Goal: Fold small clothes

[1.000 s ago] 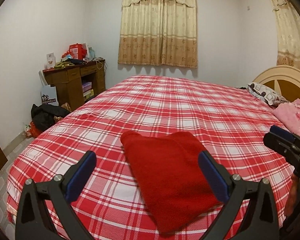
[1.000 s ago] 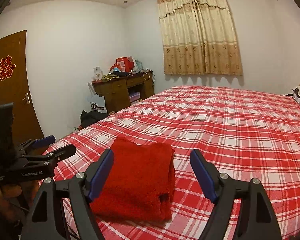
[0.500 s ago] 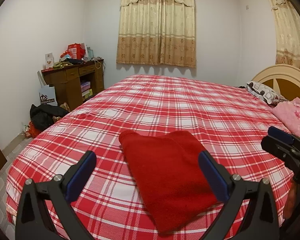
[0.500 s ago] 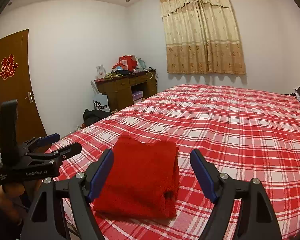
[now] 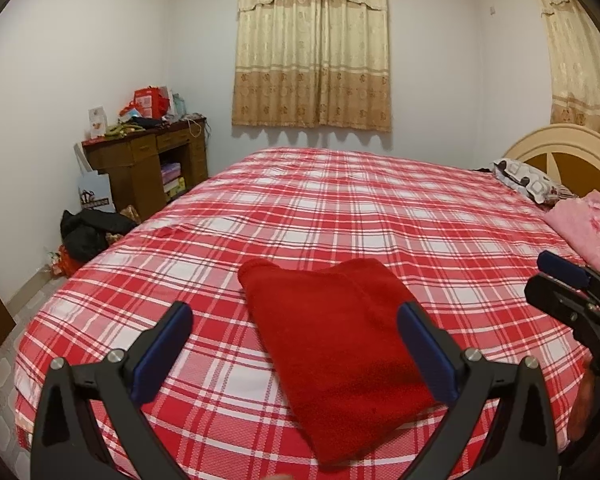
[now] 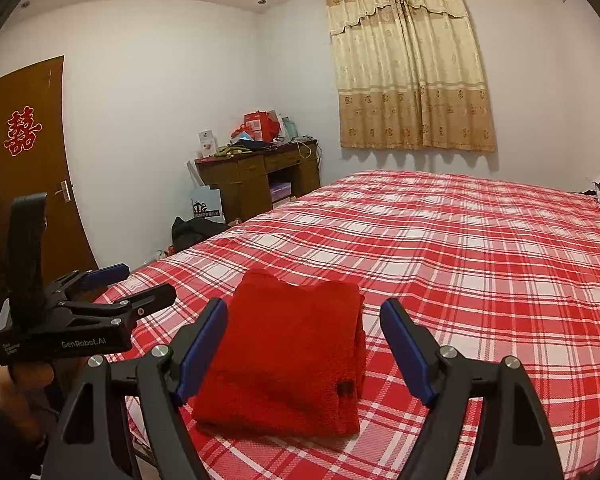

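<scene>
A red fleece garment [image 5: 336, 344] lies folded into a thick rectangle near the front edge of the red plaid bed [image 5: 360, 208]. It also shows in the right wrist view [image 6: 292, 356]. My left gripper [image 5: 296, 316] is open and empty, held above and just short of the garment. My right gripper [image 6: 304, 312] is open and empty, also hovering just short of it. The right gripper appears at the right edge of the left wrist view [image 5: 560, 284]. The left gripper appears at the left of the right wrist view [image 6: 140, 284].
A pink floral quilt [image 5: 592, 224] and a patterned pillow [image 5: 528, 180] lie by the headboard at right. A wooden desk [image 5: 148, 160] with clutter stands by the far left wall. A black bag [image 5: 88, 228] sits on the floor. A brown door [image 6: 28, 176] is at left.
Both grippers have drawn back and risen slightly, so the garment sits a little farther from the fingers. The garment itself has not moved.
</scene>
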The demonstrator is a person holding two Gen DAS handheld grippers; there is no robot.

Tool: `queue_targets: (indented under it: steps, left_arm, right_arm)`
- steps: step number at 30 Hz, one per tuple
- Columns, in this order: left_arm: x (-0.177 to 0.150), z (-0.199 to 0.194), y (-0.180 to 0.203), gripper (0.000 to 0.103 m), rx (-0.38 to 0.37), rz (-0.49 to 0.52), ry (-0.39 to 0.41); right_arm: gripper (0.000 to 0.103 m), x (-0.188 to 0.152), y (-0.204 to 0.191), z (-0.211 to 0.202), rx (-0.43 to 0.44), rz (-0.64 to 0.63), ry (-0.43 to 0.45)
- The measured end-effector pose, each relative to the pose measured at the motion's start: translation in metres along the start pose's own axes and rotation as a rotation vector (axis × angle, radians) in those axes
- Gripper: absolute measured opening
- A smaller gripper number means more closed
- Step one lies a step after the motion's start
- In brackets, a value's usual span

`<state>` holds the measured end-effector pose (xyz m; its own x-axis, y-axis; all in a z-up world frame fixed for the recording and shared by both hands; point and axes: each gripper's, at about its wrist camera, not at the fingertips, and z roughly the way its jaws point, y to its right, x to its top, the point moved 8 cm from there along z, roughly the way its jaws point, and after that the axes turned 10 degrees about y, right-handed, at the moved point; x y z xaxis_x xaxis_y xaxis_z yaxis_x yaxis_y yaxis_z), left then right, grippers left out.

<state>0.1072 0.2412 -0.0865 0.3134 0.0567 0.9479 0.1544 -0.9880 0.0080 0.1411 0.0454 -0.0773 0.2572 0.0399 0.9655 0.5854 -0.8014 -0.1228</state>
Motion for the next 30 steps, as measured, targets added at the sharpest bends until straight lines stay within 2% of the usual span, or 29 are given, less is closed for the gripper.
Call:
queue_targets:
  steps: [10,23,30]
  left_arm:
    - [0.003,-0.004,0.004,0.103,0.012,0.012,0.02]
    - [-0.001,0.002,-0.005,0.103,0.038,-0.014,-0.006]
    - [0.0,0.0,-0.007,0.103,0.037,-0.024,0.015]
  right_arm:
    - [0.079,0.0,-0.007,-0.002,0.013,-0.016,0.014]
    - [0.079,-0.01,-0.018,0.003,0.05,-0.037,-0.016]
    - [0.079,-0.015,-0.021,0.003,0.058,-0.043,-0.031]
